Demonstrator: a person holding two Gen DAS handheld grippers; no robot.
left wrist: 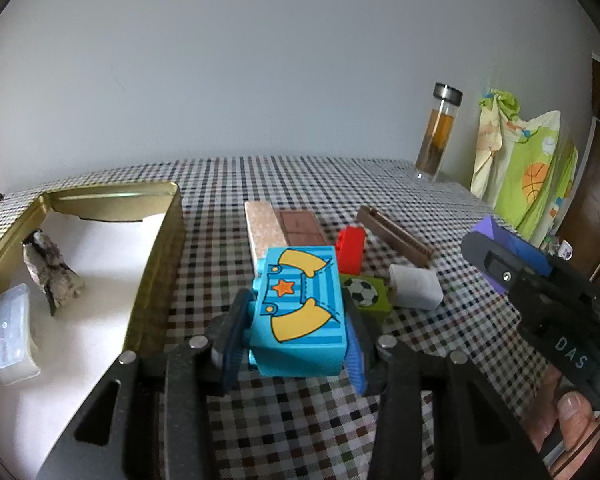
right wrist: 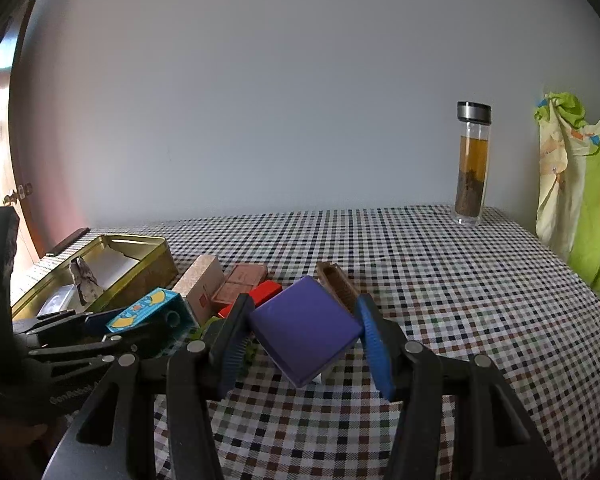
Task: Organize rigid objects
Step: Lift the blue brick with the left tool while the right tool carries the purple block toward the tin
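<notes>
Left gripper [left wrist: 296, 344] fingers pinch the blue printed brick [left wrist: 300, 308], lower centre, off the worktop [left wrist: 300, 420]; keep it level over the gold tin [left wrist: 156, 280] at left before release, while right gripper [right wrist: 304, 340] clamps purple block [right wrist: 306, 336].

Your left gripper [left wrist: 298, 330] points forward and downward, its two blue-padded fingers [left wrist: 356, 350] pressed against the sides of a turquoise block [left wrist: 300, 312]. Your right gripper [right wrist: 302, 338] is angled gently downward, its fingers clamped on opposite edges of a tilted purple block [right wrist: 306, 334]. Part of your right hand [left wrist: 568, 412] shows wrapped around that gripper's black handle.
</notes>
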